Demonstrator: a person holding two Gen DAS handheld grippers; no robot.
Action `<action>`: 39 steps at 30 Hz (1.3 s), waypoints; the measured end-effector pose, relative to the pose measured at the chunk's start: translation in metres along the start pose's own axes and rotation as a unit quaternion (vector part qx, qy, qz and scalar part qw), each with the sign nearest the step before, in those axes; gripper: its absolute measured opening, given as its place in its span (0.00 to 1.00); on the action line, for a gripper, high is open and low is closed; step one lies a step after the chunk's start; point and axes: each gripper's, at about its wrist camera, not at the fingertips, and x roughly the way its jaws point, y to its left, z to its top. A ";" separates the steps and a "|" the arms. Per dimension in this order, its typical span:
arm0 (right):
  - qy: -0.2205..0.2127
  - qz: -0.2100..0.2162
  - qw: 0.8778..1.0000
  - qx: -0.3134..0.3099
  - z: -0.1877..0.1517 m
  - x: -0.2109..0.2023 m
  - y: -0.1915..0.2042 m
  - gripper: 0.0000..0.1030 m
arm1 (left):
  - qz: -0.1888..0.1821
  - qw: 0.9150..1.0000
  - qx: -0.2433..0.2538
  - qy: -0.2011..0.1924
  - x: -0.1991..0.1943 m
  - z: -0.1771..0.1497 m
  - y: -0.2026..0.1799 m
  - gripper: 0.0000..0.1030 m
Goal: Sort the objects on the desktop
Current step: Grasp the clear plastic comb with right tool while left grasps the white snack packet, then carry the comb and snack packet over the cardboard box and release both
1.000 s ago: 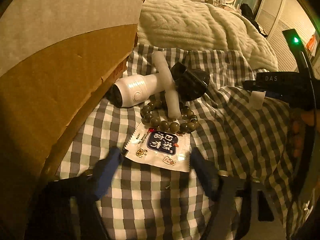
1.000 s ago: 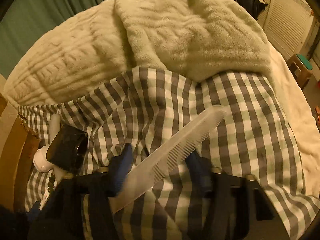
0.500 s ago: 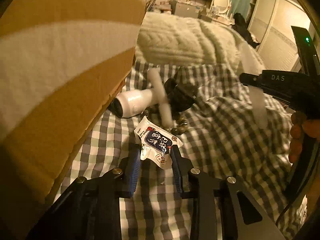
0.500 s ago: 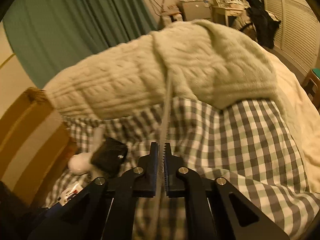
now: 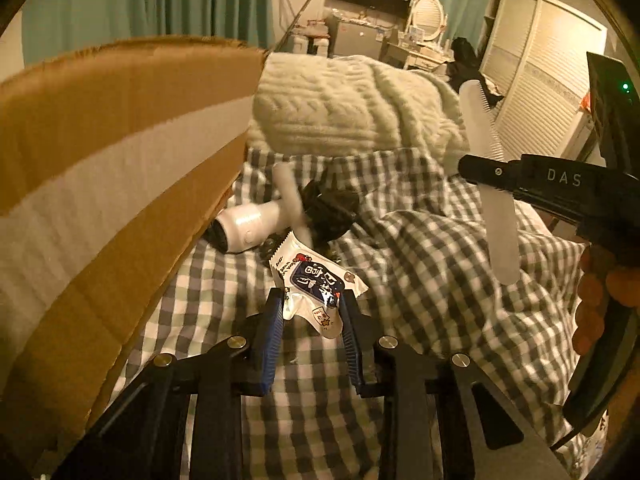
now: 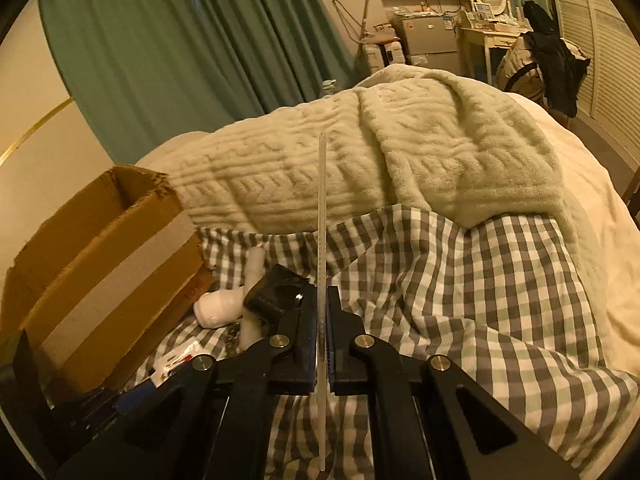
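Observation:
My left gripper [image 5: 311, 304] is shut on a white snack packet [image 5: 316, 280] with a dark blue label and holds it above the checked cloth [image 5: 420, 264]. My right gripper [image 6: 321, 304] is shut on a translucent white comb [image 6: 321, 216], seen edge-on and upright; in the left wrist view the comb [image 5: 486, 176] stands at the right. A white handheld device [image 5: 250, 226], a white tube [image 5: 292, 204] and a black object [image 5: 330, 210] lie together on the cloth. Dark beads lie partly hidden behind the packet.
An open cardboard box [image 5: 108, 168] with a pale tape band stands close on the left, also in the right wrist view [image 6: 100, 272]. A cream knitted blanket [image 5: 352, 112] is heaped behind the cloth. Furniture lines the far wall.
My left gripper closed on the snack packet and lifted it off the cloth. My right gripper closed on the comb and raised it upright. Both views have tilted up.

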 end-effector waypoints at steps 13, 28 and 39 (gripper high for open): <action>-0.044 0.024 0.997 -0.050 0.024 -0.087 0.050 0.03 | -0.035 0.993 0.007 -0.109 -0.112 0.062 -0.022 0.27; -0.022 0.130 0.980 -0.147 0.053 -0.051 0.232 0.03 | 0.133 0.983 -0.081 -0.101 -0.170 0.079 0.150 0.27; 0.000 0.113 0.986 -0.126 0.034 -0.022 0.220 0.64 | 0.175 0.972 -0.044 -0.148 -0.171 0.055 0.133 0.89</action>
